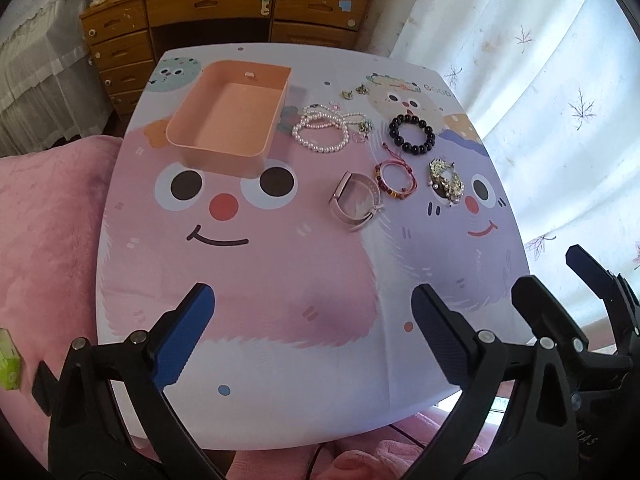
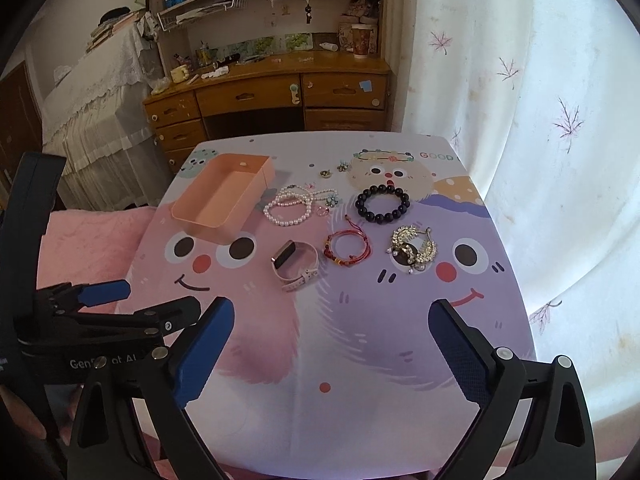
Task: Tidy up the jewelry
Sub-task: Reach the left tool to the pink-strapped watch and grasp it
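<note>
Both grippers idle at frame bottom: left gripper (image 1: 312, 336) and right gripper (image 2: 330, 350) spread wide, nothing held. Peach tray (image 2: 208, 216) sits empty upper left of centre; jewelry loose to its right, mid-frame: pearl strands (image 2: 288, 208), black bead bracelet (image 2: 383, 203), red cord bracelet (image 2: 347, 249), gold brooch (image 2: 414, 249), watch (image 2: 296, 265). My read: all light; pearls floppy and slippery, so pinch across a bunch; watch stiff, grab by strap; brooch prob fragile, take by rim.

Cartoon-print table (image 2: 360, 360): peach tray (image 2: 224, 196), pearl strands (image 2: 292, 206), black bead bracelet (image 2: 383, 203), red cord bracelet (image 2: 347, 249), watch (image 2: 296, 265), rhinestone brooch (image 2: 414, 250), sm. earrings (image 2: 334, 170).
</note>
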Demonstrator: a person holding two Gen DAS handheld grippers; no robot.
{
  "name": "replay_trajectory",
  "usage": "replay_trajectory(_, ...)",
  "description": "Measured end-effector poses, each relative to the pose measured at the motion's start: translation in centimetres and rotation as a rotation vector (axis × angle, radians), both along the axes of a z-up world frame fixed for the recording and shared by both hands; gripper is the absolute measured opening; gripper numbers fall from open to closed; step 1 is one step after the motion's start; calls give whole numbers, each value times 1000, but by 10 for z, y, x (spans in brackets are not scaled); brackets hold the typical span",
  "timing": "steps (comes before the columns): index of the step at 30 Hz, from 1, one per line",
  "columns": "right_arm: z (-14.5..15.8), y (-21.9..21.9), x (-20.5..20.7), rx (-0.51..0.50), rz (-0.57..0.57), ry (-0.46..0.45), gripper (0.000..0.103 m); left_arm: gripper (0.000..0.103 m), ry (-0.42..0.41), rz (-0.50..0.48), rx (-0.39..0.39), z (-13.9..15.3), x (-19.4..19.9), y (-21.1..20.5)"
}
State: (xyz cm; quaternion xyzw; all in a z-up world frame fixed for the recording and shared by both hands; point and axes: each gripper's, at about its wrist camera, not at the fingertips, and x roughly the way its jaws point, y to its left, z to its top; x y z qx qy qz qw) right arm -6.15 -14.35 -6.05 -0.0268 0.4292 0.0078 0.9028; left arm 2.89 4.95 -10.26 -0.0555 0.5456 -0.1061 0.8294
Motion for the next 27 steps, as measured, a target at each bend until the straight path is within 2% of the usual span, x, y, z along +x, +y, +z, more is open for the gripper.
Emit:
replay_trajectory(3, -18, 3, 2, -25, 4, 32, 93, 94, 13, -9, 1, -13, 5, -2)
replay_trajectory(7, -41, -11, 6, 0, -12, 59, 90, 89, 16, -59, 26, -32, 12, -17)
replay_trajectory(13, -88, -34, 35, -28, 10, 98, 81, 84, 4, -105, 52, -62, 35, -52)
replay_trajectory(15, -102, -43, 48, -21, 37, 102, 80, 83, 2, -95, 70, -69, 49, -64)
replay_trajectory(20, -131, -51, 87, -64, 158, 63, 79, 83, 1, -51, 25, -84, 89, -90)
replay_trajectory(24, -144, -54, 117, -82, 257, 53, 79, 83, 4, -40, 69, -97, 110, -107)
replay_trajectory(27, -152, -52, 134, -88, 289, 56, 79, 83, 0, -47, 103, -106, 118, -115)
